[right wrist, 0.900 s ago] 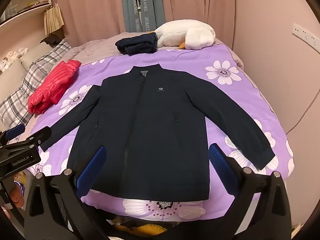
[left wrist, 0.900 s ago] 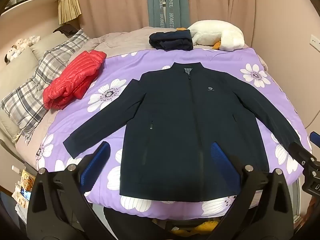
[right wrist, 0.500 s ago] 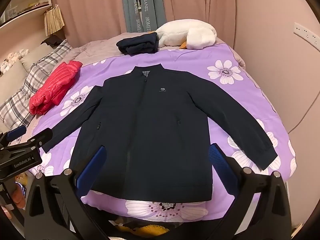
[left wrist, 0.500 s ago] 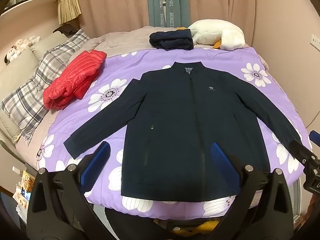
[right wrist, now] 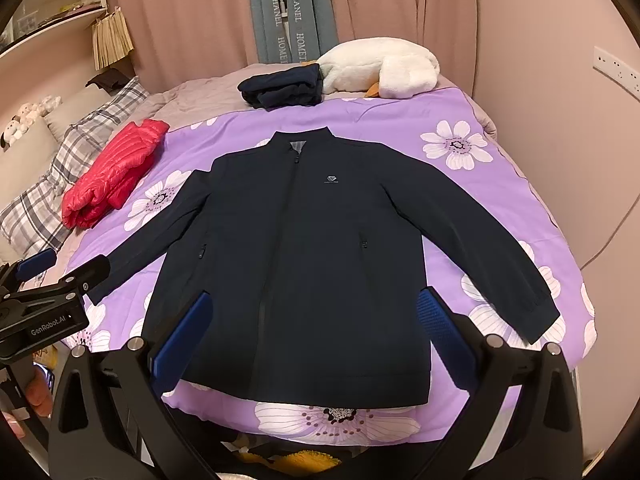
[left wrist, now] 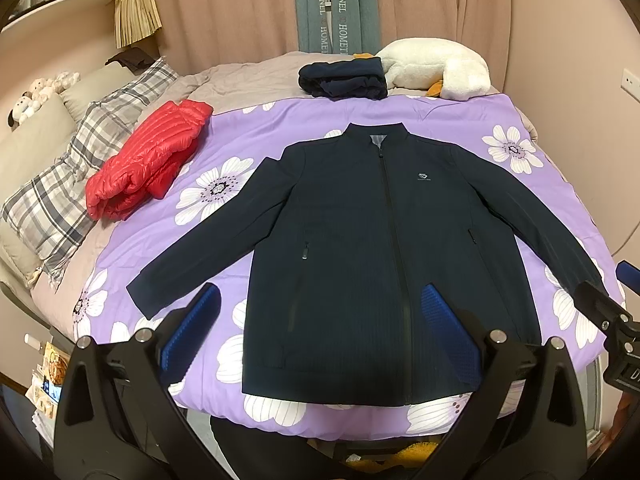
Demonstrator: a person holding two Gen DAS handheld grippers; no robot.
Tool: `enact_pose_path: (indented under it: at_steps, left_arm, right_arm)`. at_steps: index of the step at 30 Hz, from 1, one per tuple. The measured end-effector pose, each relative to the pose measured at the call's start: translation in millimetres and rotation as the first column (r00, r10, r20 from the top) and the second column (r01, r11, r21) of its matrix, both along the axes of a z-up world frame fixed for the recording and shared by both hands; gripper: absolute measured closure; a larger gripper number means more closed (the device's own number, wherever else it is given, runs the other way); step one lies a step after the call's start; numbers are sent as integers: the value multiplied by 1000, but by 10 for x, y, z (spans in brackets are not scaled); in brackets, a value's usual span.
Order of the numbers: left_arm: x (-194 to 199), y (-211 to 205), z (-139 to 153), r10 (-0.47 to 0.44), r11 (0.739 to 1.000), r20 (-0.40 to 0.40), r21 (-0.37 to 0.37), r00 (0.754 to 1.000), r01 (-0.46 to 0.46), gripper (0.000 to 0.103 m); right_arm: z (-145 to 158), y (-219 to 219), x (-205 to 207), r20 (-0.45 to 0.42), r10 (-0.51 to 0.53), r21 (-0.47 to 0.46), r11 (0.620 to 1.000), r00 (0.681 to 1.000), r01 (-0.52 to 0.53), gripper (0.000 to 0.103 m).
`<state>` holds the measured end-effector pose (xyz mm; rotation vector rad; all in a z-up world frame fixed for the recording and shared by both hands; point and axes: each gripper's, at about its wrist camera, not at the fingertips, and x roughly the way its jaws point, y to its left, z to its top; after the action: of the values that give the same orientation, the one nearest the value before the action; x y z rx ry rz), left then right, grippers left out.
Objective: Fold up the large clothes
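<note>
Writing is read in three places. "GenRobot.AI" is printed on the body of the left gripper, seen at 9 o'clock in the right wrist view. "HANEL" and "HOMET" are woven down the grey-green hanging strips at 12 o'clock, between the pink curtains. A small grey emblem is noted on the chest of the navy jacket; its lettering is too small to be read.

The jacket is laid flat and zipped on the purple flowered quilt of the bed, collar toward 12 o'clock, hem toward 6 o'clock, sleeves spread toward 8 and 4 o'clock. The hem is found close to the quilt's near edge. Open quilt is seen beyond both sleeves and above the collar. A folded red puffer jacket lies at 10 o'clock, well apart from the sleeve. A folded dark garment and a white plush toy are placed at 12 o'clock, clear of the collar. A plaid pillow lies at 9 o'clock.

The left gripper is held above the hem, jaws spread wide, nothing between them. The right gripper is likewise held above the hem, jaws wide apart and empty. Whether either touches the cloth cannot be told.
</note>
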<state>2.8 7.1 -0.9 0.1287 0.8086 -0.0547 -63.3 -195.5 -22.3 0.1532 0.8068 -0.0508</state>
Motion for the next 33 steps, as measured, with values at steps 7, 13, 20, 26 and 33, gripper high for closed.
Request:
enact_pose_path:
  at_steps: [7, 13, 20, 26, 33]
  left_arm:
    - [58, -2, -70, -2, 1000, -12, 6, 1000, 2, 2]
    - [63, -8, -102, -4, 1000, -17, 7, 1000, 4, 2]
    - [62, -22, -118, -4, 1000, -17, 8, 1000, 4, 2]
    - [68, -21, -132, -5, 1000, -21, 8, 1000, 5, 2]
    - [63, -26, -153, -7, 1000, -23, 11, 1000, 7, 2]
  right_arm:
    - [-25, 7, 19, -3, 2, 3, 1000, 1000, -2, 1]
    - [-20, 13, 22, -4, 3, 2, 1000, 1000, -3, 1]
    - [-34, 41, 28, -4, 8, 5, 1000, 1000, -8, 1]
    - [-51, 60, 43, -6, 11, 9, 1000, 1000, -11, 1]
    - [-64, 67, 43, -9, 13, 10, 1000, 1000, -13, 1]
